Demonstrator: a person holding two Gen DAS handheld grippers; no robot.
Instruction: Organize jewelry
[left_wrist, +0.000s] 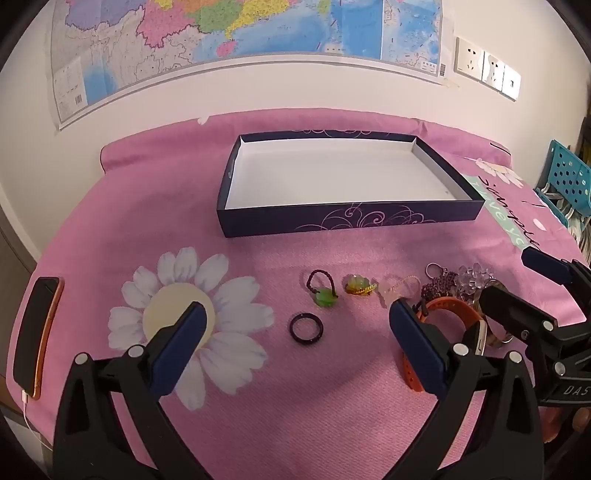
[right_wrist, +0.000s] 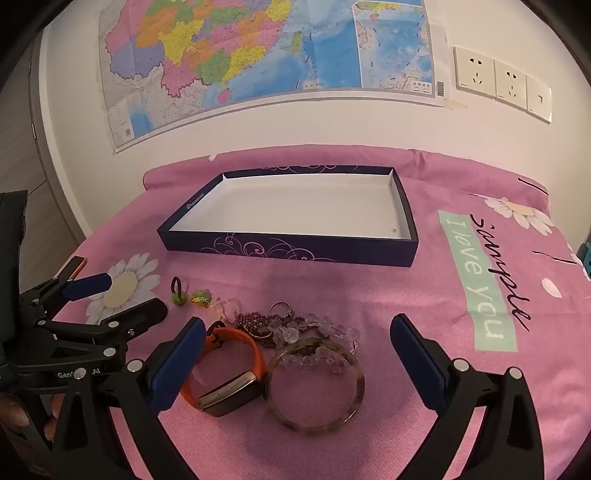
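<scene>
A shallow dark blue box (left_wrist: 332, 221) (right_wrist: 280, 249) with a white, bare inside lies on the pink cloth. In front of it lie a dark ring (left_wrist: 306, 328), a beaded loop with a green charm (left_wrist: 322, 291) (right_wrist: 178, 291), a yellow-green charm (left_wrist: 360, 286) (right_wrist: 201, 296), dark and clear bead strings (right_wrist: 291, 328), an orange-strapped watch (right_wrist: 225, 384) (left_wrist: 443, 317) and a mottled bangle (right_wrist: 316, 384). My left gripper (left_wrist: 297, 317) is open above the dark ring. My right gripper (right_wrist: 297, 332) is open above the watch and bangle. Neither holds anything.
A phone (left_wrist: 35, 332) with a white cable lies at the cloth's left edge. A map (right_wrist: 266, 55) and wall sockets (right_wrist: 502, 83) hang behind. A teal perforated rack (left_wrist: 565, 177) stands at the far right. Each gripper shows at the side of the other's view.
</scene>
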